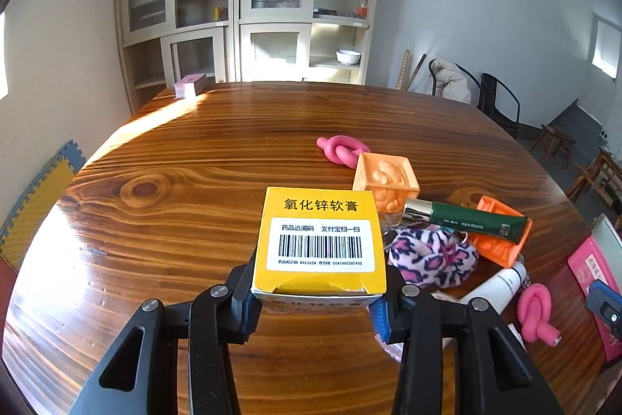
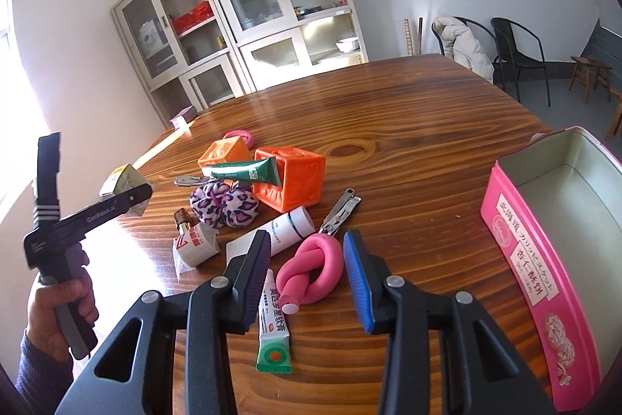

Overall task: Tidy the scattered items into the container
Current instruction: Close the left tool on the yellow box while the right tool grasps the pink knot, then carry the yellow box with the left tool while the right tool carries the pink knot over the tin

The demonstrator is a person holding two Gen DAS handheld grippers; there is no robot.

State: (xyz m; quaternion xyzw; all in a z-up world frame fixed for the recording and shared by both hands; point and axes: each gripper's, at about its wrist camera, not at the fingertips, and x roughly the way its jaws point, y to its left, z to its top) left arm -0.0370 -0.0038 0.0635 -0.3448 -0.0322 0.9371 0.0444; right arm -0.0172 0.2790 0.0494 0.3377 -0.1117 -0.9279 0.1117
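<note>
the left tool (image 1: 317, 302) is clamped on a yellow box (image 1: 319, 240), held clear above the surface (image 1: 186, 189). the right tool (image 2: 307, 273) has its pads on either side of a pink knot (image 2: 313, 269) lying on the surface; whether they press it i cannot tell. the pink tin (image 2: 544, 259) stands open at the right edge. further back, in the middle, lie a green tube (image 2: 245, 170) and an orange cube (image 2: 289, 177).
</note>
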